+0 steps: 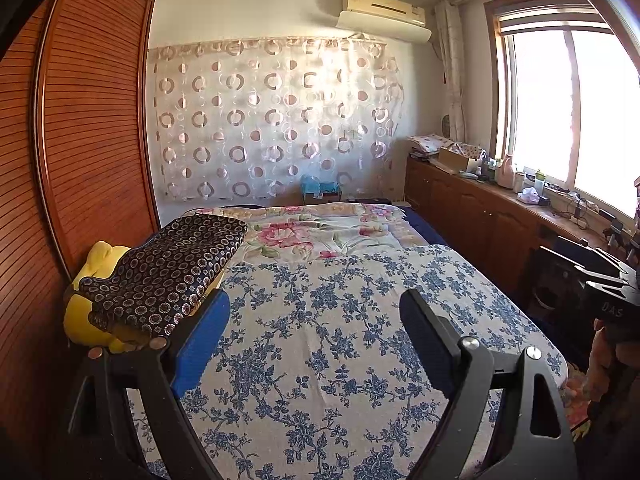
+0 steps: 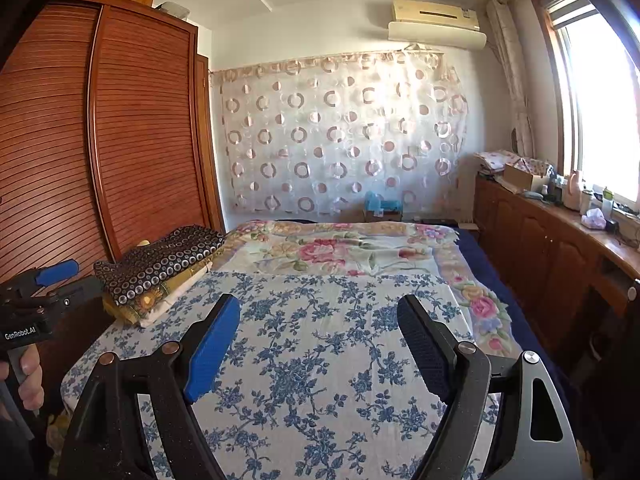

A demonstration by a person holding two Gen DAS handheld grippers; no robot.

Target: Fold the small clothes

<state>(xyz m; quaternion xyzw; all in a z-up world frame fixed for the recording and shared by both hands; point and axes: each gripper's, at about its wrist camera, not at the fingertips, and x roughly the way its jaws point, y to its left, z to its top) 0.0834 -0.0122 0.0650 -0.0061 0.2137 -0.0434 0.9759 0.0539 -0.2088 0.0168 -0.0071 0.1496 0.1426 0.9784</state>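
Observation:
A folded dark cloth with a ring pattern (image 1: 168,272) lies on top of a stack with a yellow cloth (image 1: 86,312) at the left edge of the bed; it also shows in the right wrist view (image 2: 160,260), above yellowish and white folded pieces (image 2: 160,300). My left gripper (image 1: 316,308) is open and empty above the blue-flowered sheet (image 1: 320,320), just right of the stack. My right gripper (image 2: 320,312) is open and empty above the same sheet (image 2: 320,360). The left gripper also shows at the left edge of the right wrist view (image 2: 48,284).
A pink-flowered blanket (image 1: 320,232) covers the far end of the bed. A wooden slatted wardrobe (image 1: 92,120) stands at the left. A wooden cabinet (image 1: 480,216) with clutter runs under the window (image 1: 580,100) at the right. The right-hand tool (image 1: 608,300) is at the right edge.

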